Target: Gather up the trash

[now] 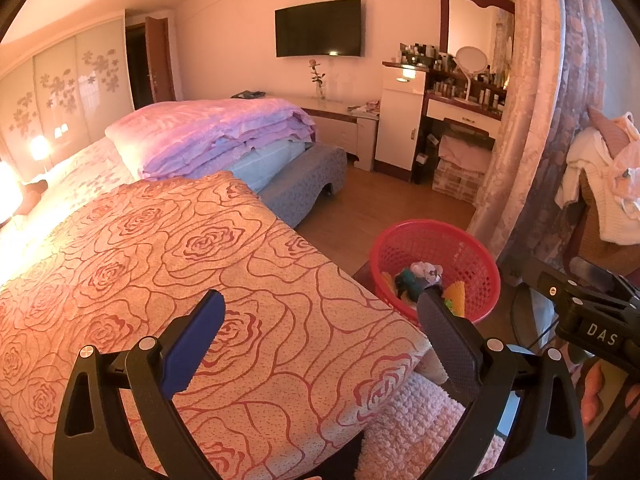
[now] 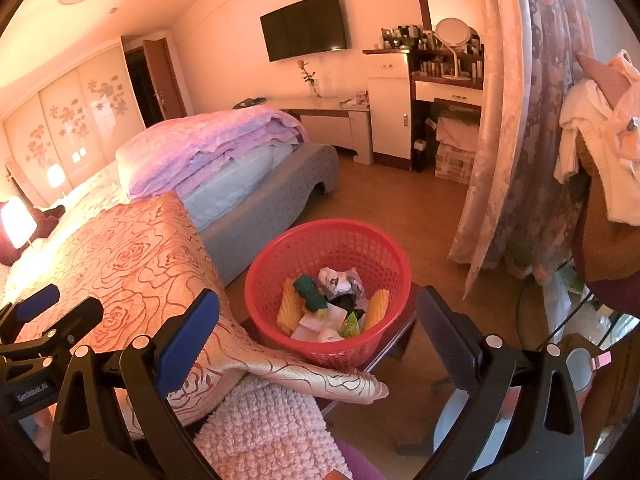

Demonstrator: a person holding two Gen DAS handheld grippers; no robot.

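Both grippers hang with their jaws spread wide and nothing between them: the left gripper over the rose-patterned bedspread, the right gripper above and just short of the red basket. In the right view the left gripper shows at the far left edge, over the bed.

Under the bedspread's hanging corner lies a pink knobbly blanket. The basket stands upright on a small dark stool, its round mouth facing straight up, right beside the corner of the bed; the spread's drooping edge touches its near wall. Inside lies the trash: crumpled white paper, a dark green piece, two yellow ridged pieces leaning on end against opposite walls, a green wrapper.

To the basket's right, bare wooden floor runs open toward the floral curtain, and beyond it between the grey bed frame and the curtain. Farther back stand folded purple quilts, a cluttered dressing table, and a wall television.
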